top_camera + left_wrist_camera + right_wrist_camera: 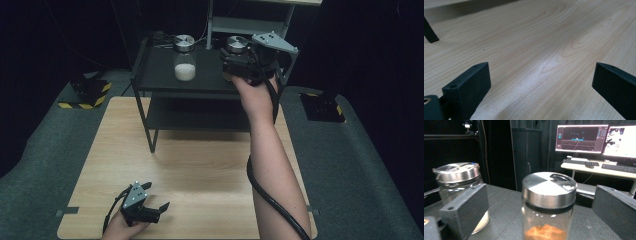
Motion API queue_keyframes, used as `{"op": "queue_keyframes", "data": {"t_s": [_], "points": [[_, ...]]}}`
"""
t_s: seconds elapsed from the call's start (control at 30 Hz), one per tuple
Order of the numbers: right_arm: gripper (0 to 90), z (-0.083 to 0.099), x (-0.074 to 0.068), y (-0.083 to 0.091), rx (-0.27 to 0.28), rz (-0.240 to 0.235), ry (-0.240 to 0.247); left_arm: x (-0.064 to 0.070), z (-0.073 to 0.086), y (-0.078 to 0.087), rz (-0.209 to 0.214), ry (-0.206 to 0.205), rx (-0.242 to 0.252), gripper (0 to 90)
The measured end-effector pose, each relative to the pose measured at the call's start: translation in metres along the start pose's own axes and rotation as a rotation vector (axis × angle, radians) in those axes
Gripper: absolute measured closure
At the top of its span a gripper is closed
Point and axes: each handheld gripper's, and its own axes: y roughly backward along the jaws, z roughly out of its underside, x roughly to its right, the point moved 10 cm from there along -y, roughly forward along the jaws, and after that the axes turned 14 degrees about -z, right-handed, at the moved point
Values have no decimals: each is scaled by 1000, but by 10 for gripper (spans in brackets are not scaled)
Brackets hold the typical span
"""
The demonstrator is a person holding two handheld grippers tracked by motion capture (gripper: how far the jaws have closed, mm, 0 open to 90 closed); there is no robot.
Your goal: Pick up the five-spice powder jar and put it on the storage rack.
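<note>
Glass jar (548,207) — steel lid, orange powder inside.

A pale wood-grain counter (200,170) sits on grey carpet (360,165) amid black curtained walls. A black two-tier shelf rack (150,80) stands at its far edge; beyond, two lit monitors (581,138) and keyboards (580,162) occupy a white desk (599,171).

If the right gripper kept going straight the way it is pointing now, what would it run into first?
Most likely the jar of orange powder: in the right gripper view it stands centred between the open jaws of the right gripper, on the black shelf. The jar with white powder sits off to one side, out of that line.
</note>
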Motion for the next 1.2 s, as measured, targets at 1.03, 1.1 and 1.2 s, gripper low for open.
{"op": "queue_keyframes", "data": {"t_s": [1.03,1.1,1.2], "points": [[0,59,-22,55,-32,-57,24,1,-1,-1,-8,-9,-3,21],[0,64,-23,57,-33,-59,22,1,-1,-1,-9,-9,-5,21],[0,71,-24,61,-31,-65,19,2,-1,-1,-9,-8,-4,21]]}}
